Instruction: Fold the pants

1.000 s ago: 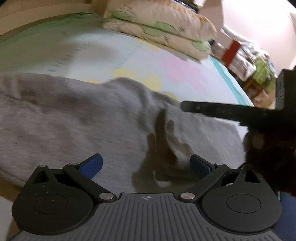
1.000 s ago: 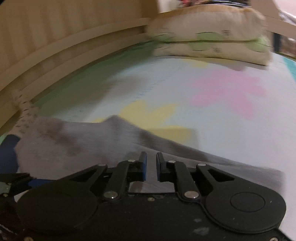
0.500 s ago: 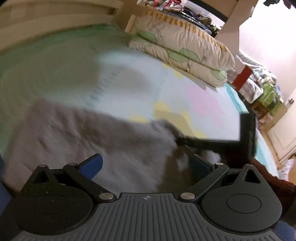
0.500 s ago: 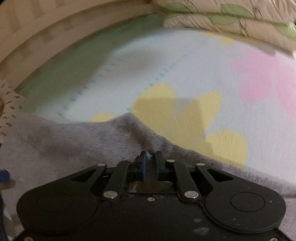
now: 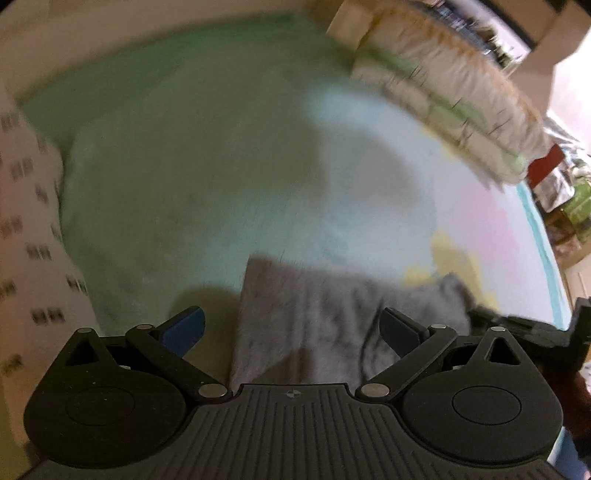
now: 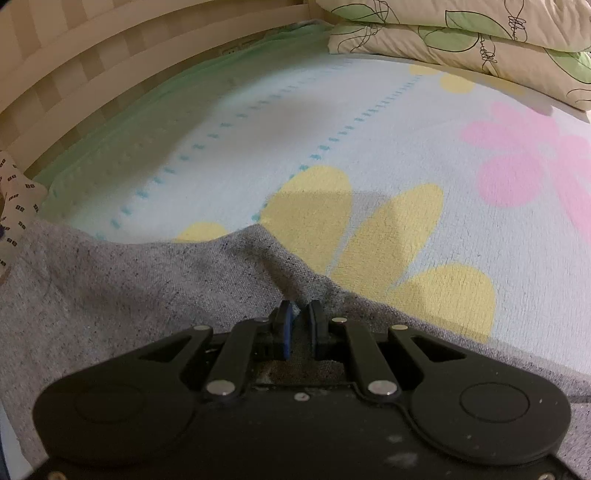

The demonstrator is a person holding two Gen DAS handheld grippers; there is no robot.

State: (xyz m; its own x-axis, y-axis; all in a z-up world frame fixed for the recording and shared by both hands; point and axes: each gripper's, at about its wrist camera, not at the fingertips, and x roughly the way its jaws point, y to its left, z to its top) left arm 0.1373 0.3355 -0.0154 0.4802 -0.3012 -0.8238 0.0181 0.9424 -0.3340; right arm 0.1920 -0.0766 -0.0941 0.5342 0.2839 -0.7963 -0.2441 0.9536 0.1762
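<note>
Grey pants [image 6: 129, 280] lie spread across a flower-print blanket [image 6: 406, 147] on a bed. My right gripper [image 6: 300, 314] is shut on a raised ridge of the pants' far edge, and the cloth puckers toward its fingers. In the blurred left wrist view, my left gripper [image 5: 291, 326] stands open over one end of the pants [image 5: 325, 321], its blue pads wide apart with nothing pinched between them. The right gripper [image 5: 535, 328] shows there as a dark shape at the right edge.
Two stacked leaf-print pillows [image 6: 480, 33] lie at the head of the bed. A wooden bed rail [image 6: 74, 74] runs along the far side. A white patterned cloth [image 5: 26, 221] lies at the left. Cluttered shelves [image 5: 565, 192] stand beyond the right edge.
My left gripper has swept sideways along the pants to their end, staying open. My right gripper came down, closed on the pants' edge and then kept still.
</note>
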